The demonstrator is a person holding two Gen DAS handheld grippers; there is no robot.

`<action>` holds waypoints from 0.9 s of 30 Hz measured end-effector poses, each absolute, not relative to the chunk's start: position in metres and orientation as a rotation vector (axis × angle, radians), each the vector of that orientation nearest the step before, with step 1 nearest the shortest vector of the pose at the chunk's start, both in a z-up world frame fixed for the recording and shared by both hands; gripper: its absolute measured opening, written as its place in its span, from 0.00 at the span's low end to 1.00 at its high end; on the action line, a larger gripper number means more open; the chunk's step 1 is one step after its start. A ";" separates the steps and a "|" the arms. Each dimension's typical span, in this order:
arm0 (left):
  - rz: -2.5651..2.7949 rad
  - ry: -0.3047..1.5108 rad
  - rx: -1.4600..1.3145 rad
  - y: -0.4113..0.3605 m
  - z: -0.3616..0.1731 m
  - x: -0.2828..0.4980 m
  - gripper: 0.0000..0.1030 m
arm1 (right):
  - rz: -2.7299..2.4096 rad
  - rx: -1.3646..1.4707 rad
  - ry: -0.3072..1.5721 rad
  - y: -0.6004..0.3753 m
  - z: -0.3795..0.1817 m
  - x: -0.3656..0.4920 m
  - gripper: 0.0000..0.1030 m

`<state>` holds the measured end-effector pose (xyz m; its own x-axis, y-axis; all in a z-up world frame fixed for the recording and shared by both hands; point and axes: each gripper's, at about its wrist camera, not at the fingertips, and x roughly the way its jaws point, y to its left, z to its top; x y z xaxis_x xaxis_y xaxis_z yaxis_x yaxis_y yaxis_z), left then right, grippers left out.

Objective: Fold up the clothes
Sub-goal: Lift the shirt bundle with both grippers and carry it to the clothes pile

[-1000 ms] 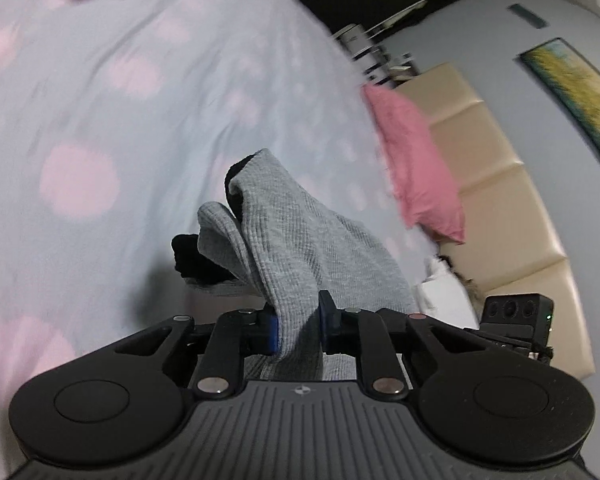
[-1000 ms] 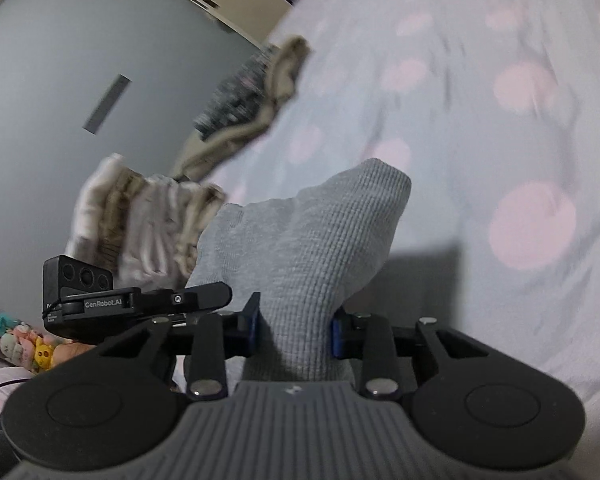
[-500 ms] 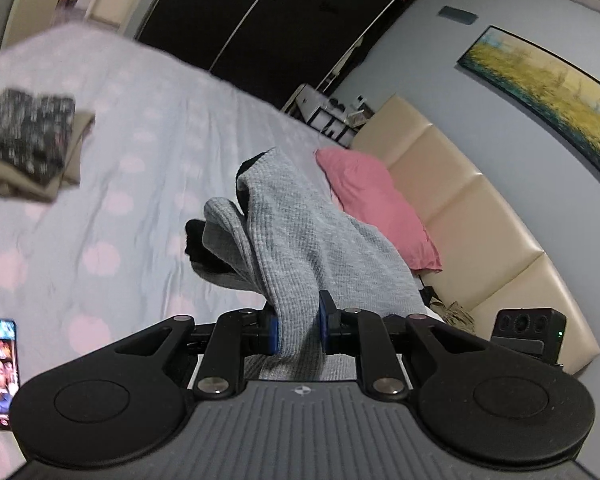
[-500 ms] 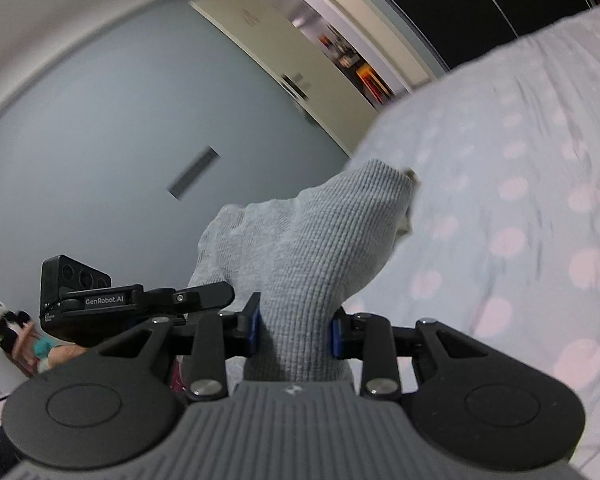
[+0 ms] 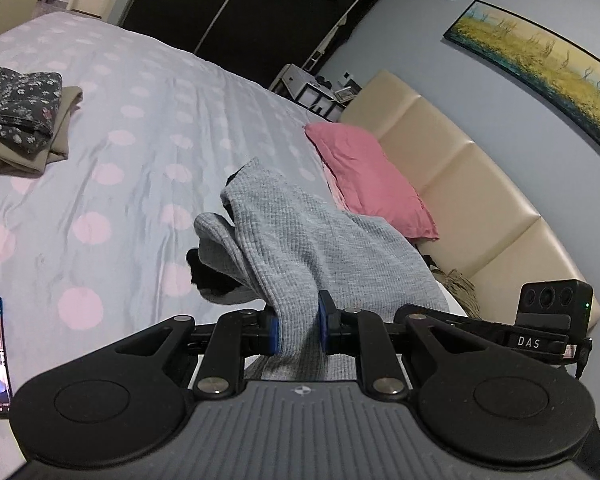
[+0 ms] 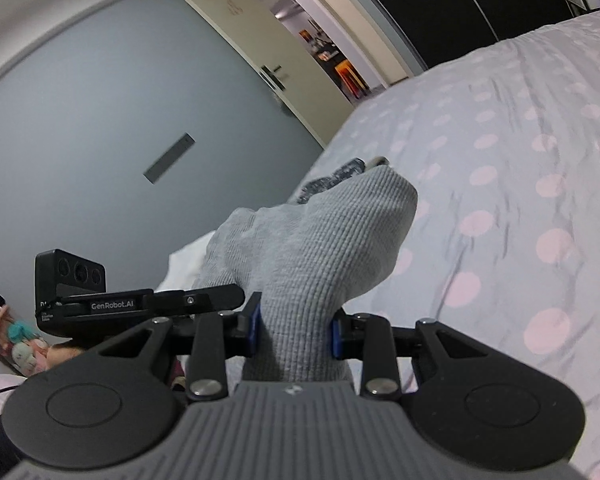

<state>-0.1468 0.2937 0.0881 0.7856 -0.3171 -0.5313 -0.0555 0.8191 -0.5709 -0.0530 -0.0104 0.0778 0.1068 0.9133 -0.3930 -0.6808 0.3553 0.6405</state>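
Grip: left gripper (image 5: 299, 330) and right gripper (image 6: 293, 332) both clenched on grey knit garment (image 5: 300, 240).
Change: garment lifted higher off dotted bedspread (image 5: 140, 152), hanging between grippers.
Meaning: probably ready for spreading flat.
Beyond: folded pile (image 5: 20, 116) waits.

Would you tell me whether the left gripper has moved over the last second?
Yes. The left gripper, shut on the grey garment, has tilted up and away from the bedspread: the pink pillow sits lower in view, and the painting now shows.

Grey ribbed garment (image 5: 300, 240), bunched, aloft
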 end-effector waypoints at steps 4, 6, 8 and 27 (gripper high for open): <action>-0.156 0.657 -0.604 0.305 0.083 -0.150 0.15 | 1.179 0.316 0.863 0.003 0.072 -0.058 0.33; -0.152 0.654 -0.605 0.311 0.083 -0.152 0.15 | 1.173 0.303 0.866 0.010 0.072 -0.060 0.33; -0.148 0.651 -0.606 0.318 0.083 -0.154 0.15 | 1.174 0.296 0.862 0.018 0.073 -0.061 0.33; -0.072 0.641 -0.660 0.374 0.070 -0.175 0.15 | 1.219 0.215 0.872 0.093 0.069 -0.069 0.33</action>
